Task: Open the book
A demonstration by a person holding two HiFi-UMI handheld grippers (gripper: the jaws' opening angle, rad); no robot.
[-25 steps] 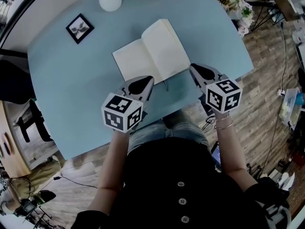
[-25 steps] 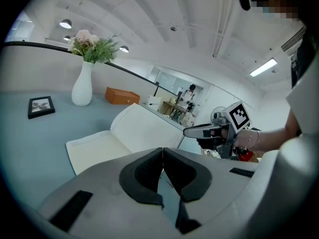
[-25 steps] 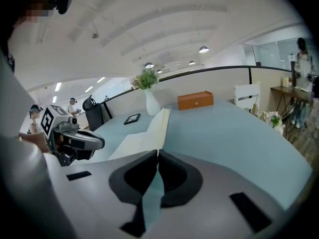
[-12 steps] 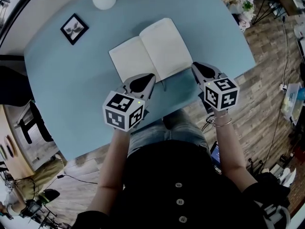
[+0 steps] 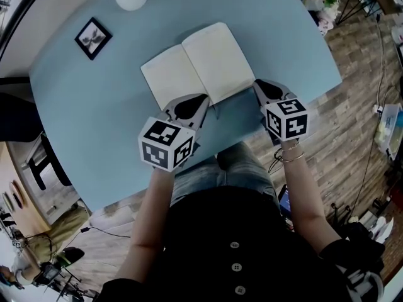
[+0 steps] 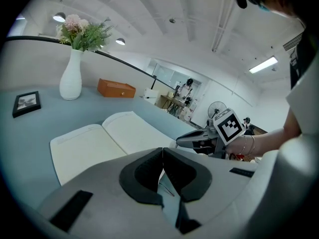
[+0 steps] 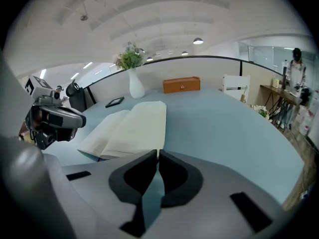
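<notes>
Left claw (image 5: 204,97) nearer book (image 5: 195,65) (blue table (image 5: 94,112))

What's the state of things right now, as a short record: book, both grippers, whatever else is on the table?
book: open, flat on the blue table, blank pages up
left gripper: jaws together, empty, at the book's near edge
right gripper: jaws together, empty, by the book's near right corner
also on table: white vase with flowers, picture frame, orange box
task: book already open
</notes>
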